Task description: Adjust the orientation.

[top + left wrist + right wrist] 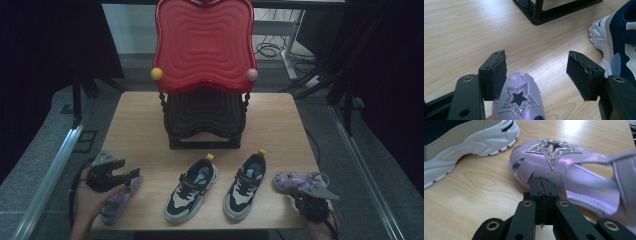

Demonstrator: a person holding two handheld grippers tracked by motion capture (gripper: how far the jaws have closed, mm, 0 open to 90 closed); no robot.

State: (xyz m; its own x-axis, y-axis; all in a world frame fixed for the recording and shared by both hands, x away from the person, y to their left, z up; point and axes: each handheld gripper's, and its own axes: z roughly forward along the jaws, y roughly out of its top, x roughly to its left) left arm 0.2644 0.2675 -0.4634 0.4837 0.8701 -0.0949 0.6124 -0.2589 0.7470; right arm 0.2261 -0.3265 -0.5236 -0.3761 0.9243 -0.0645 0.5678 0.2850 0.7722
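Nearby, sneaker [616,47] right of left sandal [520,100]; rack [554,10] beyond.

Your left sandal [520,100] runs off the frame at six o'clock in the left gripper view (heel unseen); the right sandal's [579,177] strap blurs out at three o'clock.
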